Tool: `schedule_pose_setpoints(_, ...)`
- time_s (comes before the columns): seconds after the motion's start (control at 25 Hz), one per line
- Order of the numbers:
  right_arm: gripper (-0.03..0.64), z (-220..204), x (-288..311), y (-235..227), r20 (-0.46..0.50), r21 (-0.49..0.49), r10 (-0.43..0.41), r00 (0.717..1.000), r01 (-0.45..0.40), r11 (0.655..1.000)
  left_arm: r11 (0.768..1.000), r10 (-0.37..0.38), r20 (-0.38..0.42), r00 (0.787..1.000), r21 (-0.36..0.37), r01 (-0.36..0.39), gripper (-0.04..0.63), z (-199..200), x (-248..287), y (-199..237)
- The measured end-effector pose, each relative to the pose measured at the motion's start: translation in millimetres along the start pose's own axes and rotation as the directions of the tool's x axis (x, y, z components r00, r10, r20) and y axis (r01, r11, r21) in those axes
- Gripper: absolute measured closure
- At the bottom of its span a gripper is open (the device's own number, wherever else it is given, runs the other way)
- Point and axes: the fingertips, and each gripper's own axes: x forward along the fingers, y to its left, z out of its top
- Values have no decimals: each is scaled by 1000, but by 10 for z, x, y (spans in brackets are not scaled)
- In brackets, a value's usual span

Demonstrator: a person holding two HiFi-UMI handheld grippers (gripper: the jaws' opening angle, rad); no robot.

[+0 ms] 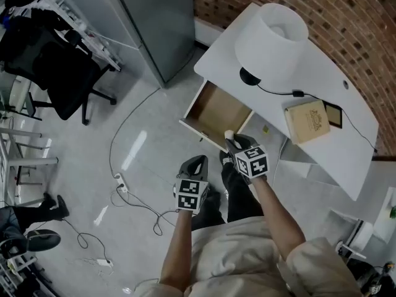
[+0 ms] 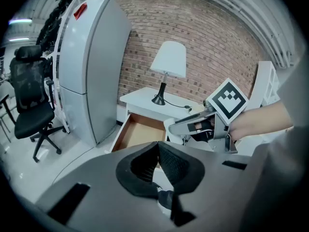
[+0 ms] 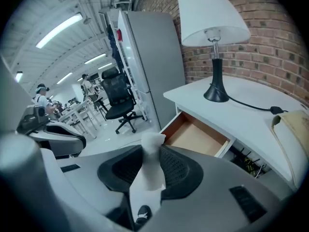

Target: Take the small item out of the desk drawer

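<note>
The white desk has its wooden drawer pulled open, and what shows of its inside looks bare. My right gripper hovers just in front of the drawer's near corner, shut on a small white item. In the right gripper view the small white item stands upright between the black pads of the right gripper, with the drawer beyond. My left gripper hangs lower left over the floor. In the left gripper view, the left gripper is shut with nothing in it.
A white-shaded lamp and a tan box stand on the desk. A tall grey cabinet rises left of the desk, and a black office chair sits further left. Cables and a power strip lie on the floor.
</note>
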Motion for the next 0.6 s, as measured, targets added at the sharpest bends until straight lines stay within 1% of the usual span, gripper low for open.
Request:
schedule_pose_setpoints(0.16, 476, 85, -287, 188, 32, -14, 6, 999, -5, 1000, 998, -39, -14, 999, 57, 40, 578, 75, -286, -198)
schedule_pose_setpoints(0.28, 476, 211, -510, 304, 78, 0, 6, 997, -6, 1000, 996, -31, -12, 999, 84, 32, 578, 154, -489, -238)
schedule_pose_setpoints(0.44, 476, 320, -834, 459, 142, 12, 8, 990, -10, 1000, 997, 1, 22, 1000, 72, -2, 578, 303, -678, -270)
schedule_pose_setpoints(0.6, 476, 311, -1120, 586, 189, 13, 5, 982, -8, 1000, 998, 6, 61, 998, 55, -10, 578, 408, -771, -406)
